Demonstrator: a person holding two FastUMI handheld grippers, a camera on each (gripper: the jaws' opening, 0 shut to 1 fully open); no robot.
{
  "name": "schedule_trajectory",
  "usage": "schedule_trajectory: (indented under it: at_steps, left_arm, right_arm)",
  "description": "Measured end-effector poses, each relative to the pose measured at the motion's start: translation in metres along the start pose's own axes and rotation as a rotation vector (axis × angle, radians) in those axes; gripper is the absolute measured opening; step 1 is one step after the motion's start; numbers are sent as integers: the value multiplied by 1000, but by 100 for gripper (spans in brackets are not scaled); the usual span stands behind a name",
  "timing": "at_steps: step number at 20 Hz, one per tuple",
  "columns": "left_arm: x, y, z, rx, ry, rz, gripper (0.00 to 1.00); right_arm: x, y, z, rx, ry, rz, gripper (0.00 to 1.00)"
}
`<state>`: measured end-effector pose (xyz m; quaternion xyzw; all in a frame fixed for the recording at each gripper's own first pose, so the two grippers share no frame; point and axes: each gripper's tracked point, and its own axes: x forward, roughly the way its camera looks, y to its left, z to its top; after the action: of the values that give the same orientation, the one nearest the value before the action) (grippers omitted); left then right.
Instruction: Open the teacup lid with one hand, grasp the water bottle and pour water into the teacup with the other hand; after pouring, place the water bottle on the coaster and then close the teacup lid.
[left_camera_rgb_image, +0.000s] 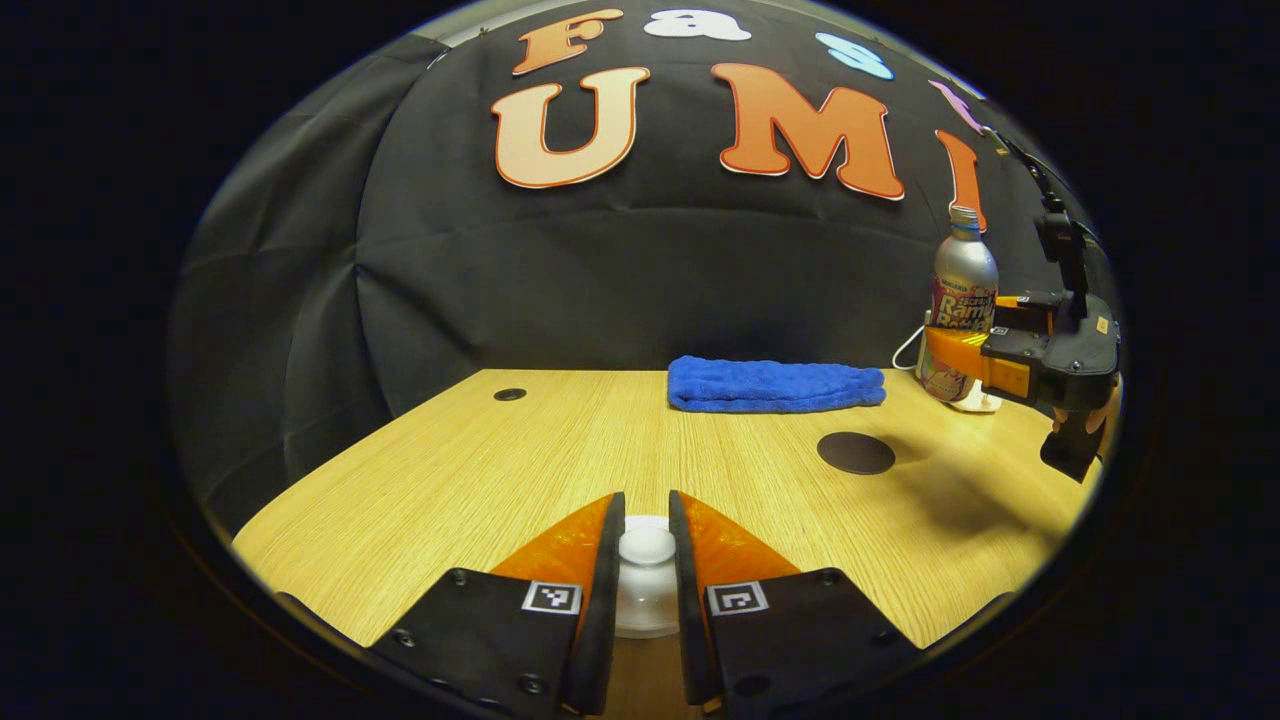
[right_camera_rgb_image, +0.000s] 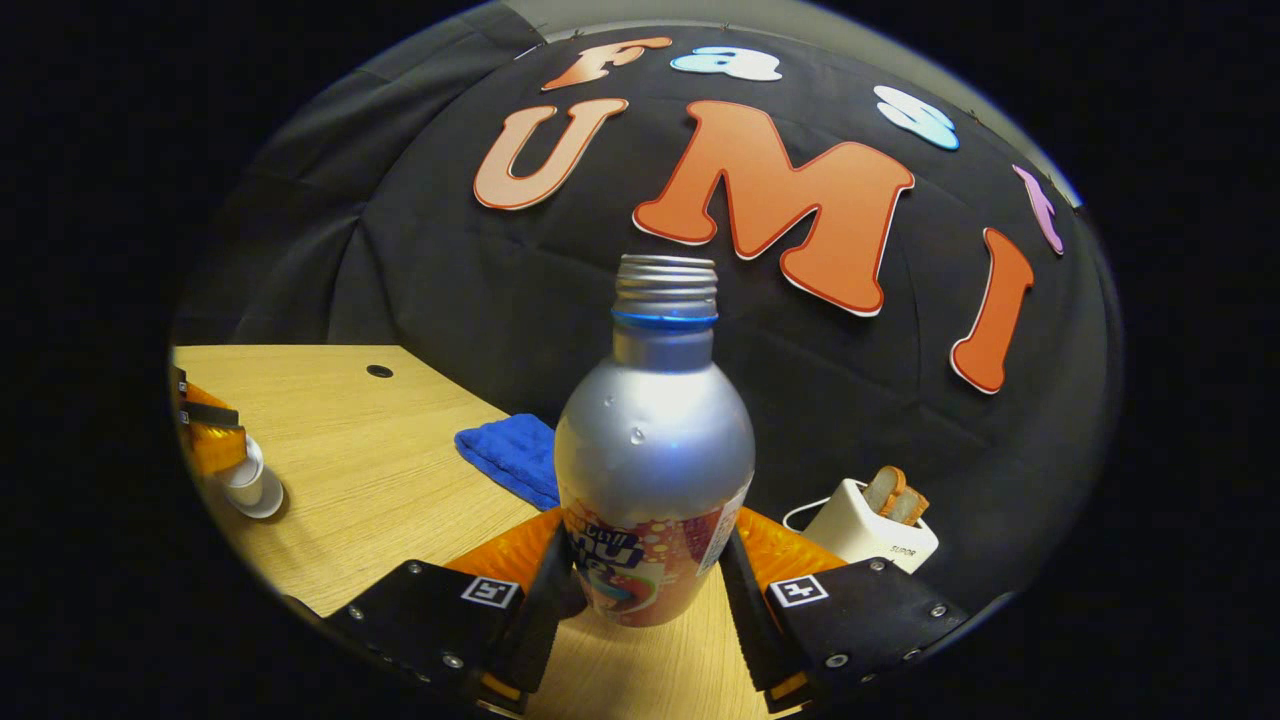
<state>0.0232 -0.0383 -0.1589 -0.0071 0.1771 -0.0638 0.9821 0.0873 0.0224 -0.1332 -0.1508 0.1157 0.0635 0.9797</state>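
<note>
Left gripper (left_camera_rgb_image: 647, 560) clamps the teacup lid (left_camera_rgb_image: 647, 547); right gripper (right_camera_rgb_image: 650, 590) grips the upright water bottle (right_camera_rgb_image: 655, 450), coaster (left_camera_rgb_image: 856, 453) at 2 o'clock from the lid.

A satin metal bottle (right_camera_rgb_image: 654, 450) with a glossy printed label is seen; the desk (left_camera_rgb_image: 480, 470) is matt wood grain, the towel (left_camera_rgb_image: 775, 384) fluffy cloth.

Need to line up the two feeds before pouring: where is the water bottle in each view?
Left gripper view: water bottle stands far right, at the table's back edge, with the right tool around it.
Right gripper view: bottle centre, upright between that tool's fingers.
Shared landmark: blue towel.
</note>
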Motion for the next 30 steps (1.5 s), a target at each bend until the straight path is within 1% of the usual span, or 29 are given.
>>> schedule_trajectory:
  at_steps: [1, 3, 4, 5, 6, 7, 8, 10, 11, 12, 13, 14, 15, 16, 18, 19, 20, 21, 23, 24, 25, 26, 27, 29, 30]
  left_arm:
    - [1, 1, -1, -3, 2, 3, 31]
    - [0, 1, -1, -3, 0, 3, 34]
    - [0, 0, -2, -3, 1, 1, 38]
    - [1, 0, -1, -4, -1, 0, 35]
    - [1, 1, 0, -5, -4, -2, 36]
    - [1, 2, 1, -6, -6, -3, 33]
    - [1, 3, 1, -7, -8, -4, 36]
    - [-1, 3, 7, -11, -29, -6, 37]
    - [-2, 4, 11, -10, -44, -5, 42]
    - [-3, 6, 13, -5, -56, -1, 40]
    - [-3, 7, 16, -1, -64, 2, 44]
    - [-3, 7, 17, 3, -68, 3, 44]
    - [-3, 8, 17, 4, -67, 4, 41]
    - [-2, 9, 16, 3, -64, 4, 44]
    - [-4, 13, 16, -4, -67, 6, 41]
    - [-5, 14, 18, -7, -73, 8, 44]
    - [-7, 15, 18, -8, -75, 10, 41]
    - [-7, 16, 19, -10, -80, 11, 47]
    - [-9, 18, 22, -14, -89, 15, 51]
    - [-9, 19, 23, -15, -94, 16, 59]
    - [-9, 20, 24, -16, -98, 20, 58]
    - [-10, 21, 25, -16, -101, 20, 63]
    - [-10, 21, 26, -18, -105, 22, 58]
    - [-11, 20, 27, -24, -113, 18, 59]
    - [-10, 19, 27, -27, -114, 16, 71]
  right_arm:
    - [0, -1, -1, 2, 4, 1, 76]
    - [-1, 1, -2, 8, 18, 7, 76]
    - [-1, 2, -2, 14, 25, 13, 76]
    - [-2, 2, -2, 21, 32, 19, 76]
    - [-2, 3, -2, 27, 39, 24, 76]
    - [-3, 3, -3, 30, 46, 30, 76]
    - [-3, 3, -3, 32, 49, 33, 76]
    - [-3, 4, -3, 35, 53, 38, 76]
    - [-2, 5, -4, 40, 53, 44, 76]
    - [-1, 5, -4, 48, 53, 47, 76]
    - [-2, 6, -6, 52, 56, 53, 76]
    - [-1, 7, -6, 56, 57, 56, 76]
    - [-3, 6, -5, 57, 57, 60, 76]
    - [-3, 7, -4, 59, 55, 62, 76]
    - [-1, 8, -6, 73, 59, 67, 76]
    - [0, 10, -8, 83, 65, 70, 76]
    - [2, 13, -10, 93, 73, 77, 76]
    - [5, 17, -12, 104, 79, 81, 76]
    - [11, 26, -20, 138, 106, 101, 76]
    - [12, 30, -24, 152, 121, 111, 76]
    - [11, 32, -29, 166, 136, 114, 76]
    - [11, 34, -33, 181, 152, 118, 76]
    - [10, 37, -37, 196, 173, 123, 76]
    - [11, 39, -36, 242, 174, 130, 77]
    - [12, 43, -37, 269, 185, 134, 76]
